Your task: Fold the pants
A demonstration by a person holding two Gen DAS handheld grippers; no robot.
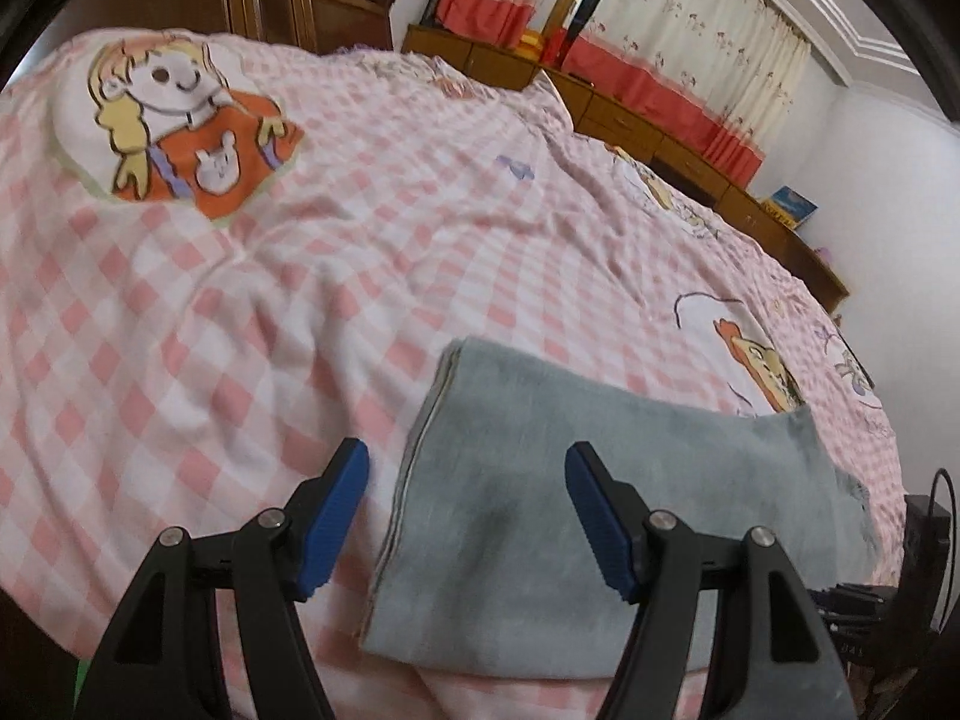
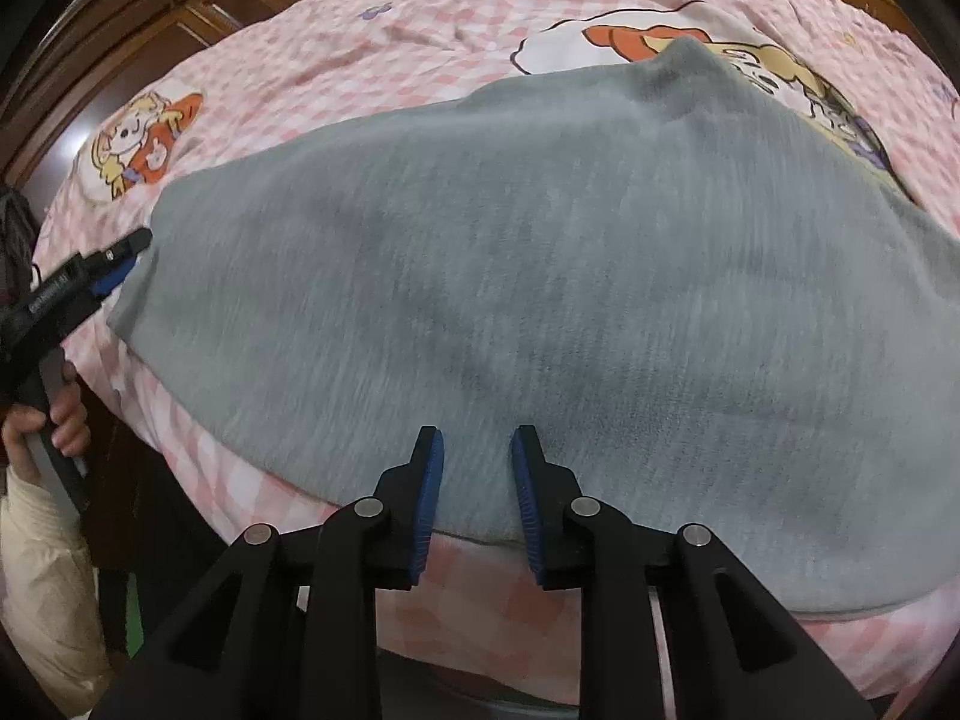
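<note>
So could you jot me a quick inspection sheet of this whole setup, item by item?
Surface: bed with pink checked cartoon cover, wrinkled.
Job's things: grey pants, folded flat near the bed's edge.
Clutter: nothing seen on the bed.
Grippers: left gripper open, fingers straddling the pants' stacked side edge; right gripper narrowly open above the pants' near edge, gripping nothing.
Cables: black cable loop beside the bed.
Surroundings: wooden wardrobe, floral curtains, low wooden cabinets, white wall.
</note>
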